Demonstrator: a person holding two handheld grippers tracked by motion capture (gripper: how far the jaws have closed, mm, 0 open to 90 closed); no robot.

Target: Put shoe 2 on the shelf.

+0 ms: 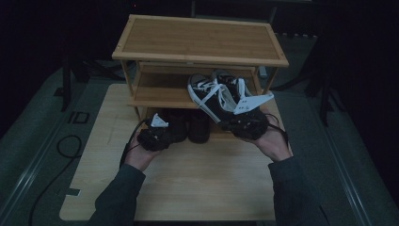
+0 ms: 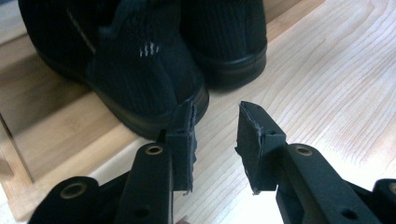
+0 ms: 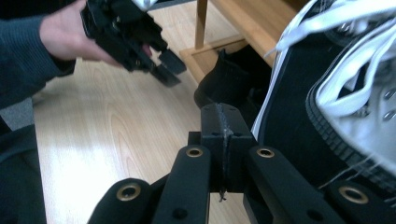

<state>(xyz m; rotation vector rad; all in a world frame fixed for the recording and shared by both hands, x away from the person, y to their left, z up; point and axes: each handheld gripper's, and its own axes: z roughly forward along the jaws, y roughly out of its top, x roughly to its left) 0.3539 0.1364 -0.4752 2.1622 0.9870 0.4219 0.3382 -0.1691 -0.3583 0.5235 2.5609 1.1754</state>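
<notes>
While hovering low over the bench [image 1: 188, 179], keeping the left claw [image 2: 215, 116] partly open and gripping nothing, just short of the heels of the black shoes [image 2: 140, 60] on the bottom shelf. Pressing the right claw [image 3: 226, 121] fully shut, nothing visible between the pads, with the sneaker [image 3: 299, 116] just beside it, tilting at the front of the rack [image 1: 197, 40].
</notes>
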